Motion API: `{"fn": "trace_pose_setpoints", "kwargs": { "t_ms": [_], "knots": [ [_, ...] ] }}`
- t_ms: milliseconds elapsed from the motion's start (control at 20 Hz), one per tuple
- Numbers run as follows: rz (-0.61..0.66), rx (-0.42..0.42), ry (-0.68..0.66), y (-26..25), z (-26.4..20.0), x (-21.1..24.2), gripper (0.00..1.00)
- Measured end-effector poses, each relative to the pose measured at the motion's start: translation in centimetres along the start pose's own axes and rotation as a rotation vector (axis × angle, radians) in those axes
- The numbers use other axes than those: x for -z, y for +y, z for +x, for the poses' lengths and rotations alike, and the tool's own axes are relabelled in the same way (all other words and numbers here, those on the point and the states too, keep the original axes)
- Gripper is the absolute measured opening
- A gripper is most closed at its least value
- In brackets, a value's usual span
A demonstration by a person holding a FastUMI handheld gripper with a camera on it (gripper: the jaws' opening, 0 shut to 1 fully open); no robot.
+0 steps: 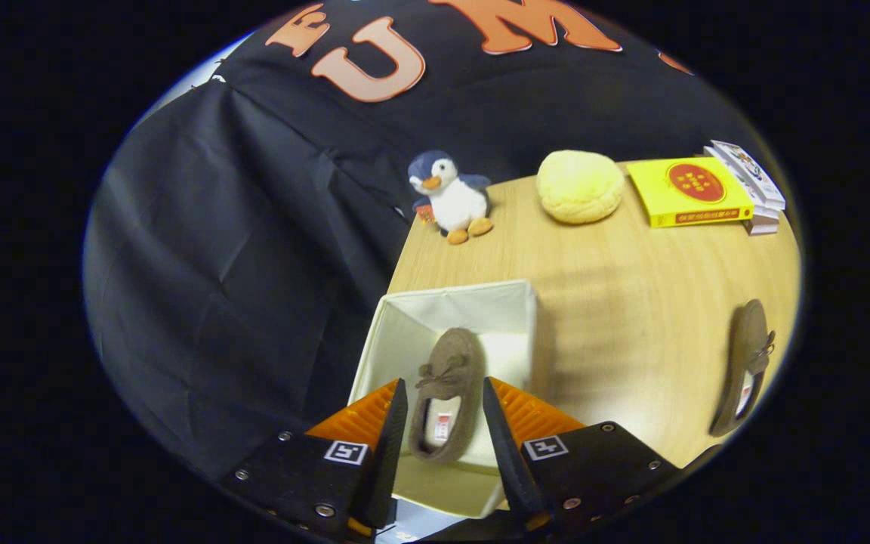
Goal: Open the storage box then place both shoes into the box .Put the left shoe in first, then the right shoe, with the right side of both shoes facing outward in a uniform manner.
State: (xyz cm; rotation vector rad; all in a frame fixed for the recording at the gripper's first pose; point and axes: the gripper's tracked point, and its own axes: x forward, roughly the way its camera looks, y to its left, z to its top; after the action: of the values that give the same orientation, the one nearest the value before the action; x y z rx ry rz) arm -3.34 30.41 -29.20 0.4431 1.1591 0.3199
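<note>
The claw [446,423] hangs spread over the open storage box [405,332], one brown shoe [446,370] lying inside between its fingers, the other shoe [745,363] waiting on the counter [616,302].

Brown moccasin shoes: two, one [446,393] inside the box, one [743,368] on the table [631,302]. White fabric storage box [405,332]: one. Plush penguin [451,196]: one. Yellow bun-shaped plush [580,186]: one. Yellow flat carton [688,192]: one. Small white packs [752,181] at the table's far corner: a stack, number unclear. Tongs [446,431]: one pair, spread apart.
</note>
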Motion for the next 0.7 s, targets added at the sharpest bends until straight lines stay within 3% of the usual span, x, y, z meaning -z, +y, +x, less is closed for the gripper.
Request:
{"fn": "trace_pose_setpoints", "kwargs": {
  "t_ms": [250, 350, 700],
  "knots": [
    [-0.051, 0.066, -0.062, -8.2, -4.8, 0.4, 0.91],
    [-0.061, 0.114, -0.076, -11.7, -6.0, 0.9, 0.97],
    [-0.043, 0.293, -0.084, -23.8, -9.4, 3.4, 0.98]
  ]
}}
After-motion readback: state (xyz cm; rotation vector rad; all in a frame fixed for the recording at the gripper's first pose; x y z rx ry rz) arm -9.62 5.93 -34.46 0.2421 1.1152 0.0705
